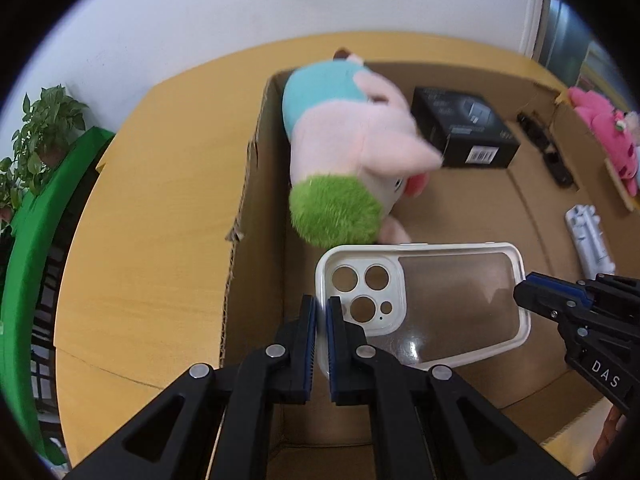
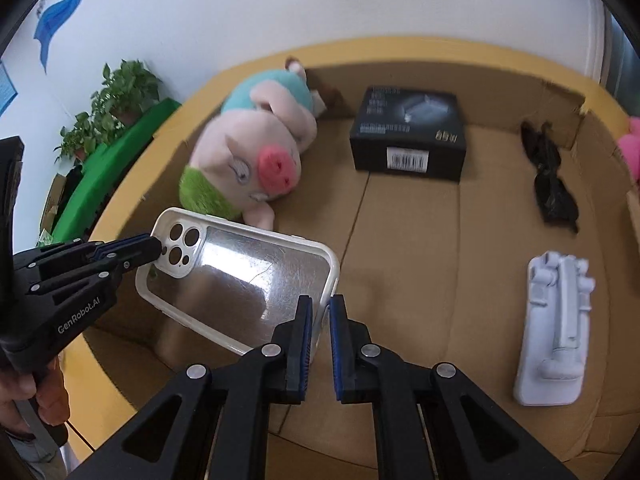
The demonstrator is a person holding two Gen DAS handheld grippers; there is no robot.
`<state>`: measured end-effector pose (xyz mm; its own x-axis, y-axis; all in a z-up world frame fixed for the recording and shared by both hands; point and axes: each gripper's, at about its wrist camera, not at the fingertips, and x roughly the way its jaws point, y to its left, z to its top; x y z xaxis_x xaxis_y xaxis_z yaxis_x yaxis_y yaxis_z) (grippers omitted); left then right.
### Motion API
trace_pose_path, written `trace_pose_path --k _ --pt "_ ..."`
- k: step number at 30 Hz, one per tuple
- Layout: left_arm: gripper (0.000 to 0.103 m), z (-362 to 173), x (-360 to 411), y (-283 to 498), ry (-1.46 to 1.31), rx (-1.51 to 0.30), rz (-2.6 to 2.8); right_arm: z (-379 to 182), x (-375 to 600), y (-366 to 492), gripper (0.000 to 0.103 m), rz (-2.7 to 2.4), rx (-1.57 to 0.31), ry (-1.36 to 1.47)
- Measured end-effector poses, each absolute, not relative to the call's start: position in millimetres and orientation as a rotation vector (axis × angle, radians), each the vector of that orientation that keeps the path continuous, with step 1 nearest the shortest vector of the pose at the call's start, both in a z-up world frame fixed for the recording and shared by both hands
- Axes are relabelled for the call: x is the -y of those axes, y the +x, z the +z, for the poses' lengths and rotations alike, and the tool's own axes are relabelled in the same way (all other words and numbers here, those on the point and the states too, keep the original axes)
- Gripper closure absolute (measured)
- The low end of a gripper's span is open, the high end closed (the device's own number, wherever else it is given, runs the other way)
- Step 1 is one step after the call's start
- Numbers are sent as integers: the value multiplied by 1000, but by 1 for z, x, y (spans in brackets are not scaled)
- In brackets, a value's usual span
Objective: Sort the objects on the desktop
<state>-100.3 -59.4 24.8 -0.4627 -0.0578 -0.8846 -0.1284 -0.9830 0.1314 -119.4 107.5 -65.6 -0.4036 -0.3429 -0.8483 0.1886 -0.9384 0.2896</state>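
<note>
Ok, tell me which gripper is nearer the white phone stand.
Right. The right gripper clamps the phone case end nearest the white phone stand; the left gripper holds the far, camera-hole end.

Glossy clear plastic phone case (image 2: 240, 280), white rim. Fuzzy cloth plush pig (image 2: 248, 160) lies on matt, rough cardboard box (image 2: 400, 248). Smooth wooden bench (image 1: 160, 200).

Both wrist views look steeply down, close, sharing the phone case (image 1: 424, 300) over the cardboard box (image 2: 400, 248)

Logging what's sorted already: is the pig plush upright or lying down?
Lying down: the pig plush rests on its side on the cardboard box floor.
</note>
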Motion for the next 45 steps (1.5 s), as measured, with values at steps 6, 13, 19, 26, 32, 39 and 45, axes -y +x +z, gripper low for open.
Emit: trace_pose_path --k 6,13,19,26,32,39,45 --pt "98 10 62 -102 -1685 -336 2647 -86 -95 -123 92 -2314 210 1553" --pt "75 12 59 -94 -1705 -291 2644 -76 -104 -111 70 -2336 225 1471" --pt "50 46 44 -53 -1380 -256 2735 -21 -172 -67 18 -2689 308 1167" --pt "22 60 32 9 -795 -9 2955 -10 -214 -3 0 -2929 156 924" --pt "22 34 18 7 -763 31 2960 -43 -210 2 0 -2909 76 981" --pt "21 11 6 13 -743 -80 3022 -51 -211 12 0 -2957 54 834" --pt "19 8 7 18 -718 -85 3014 -54 -211 22 0 -2983 35 707"
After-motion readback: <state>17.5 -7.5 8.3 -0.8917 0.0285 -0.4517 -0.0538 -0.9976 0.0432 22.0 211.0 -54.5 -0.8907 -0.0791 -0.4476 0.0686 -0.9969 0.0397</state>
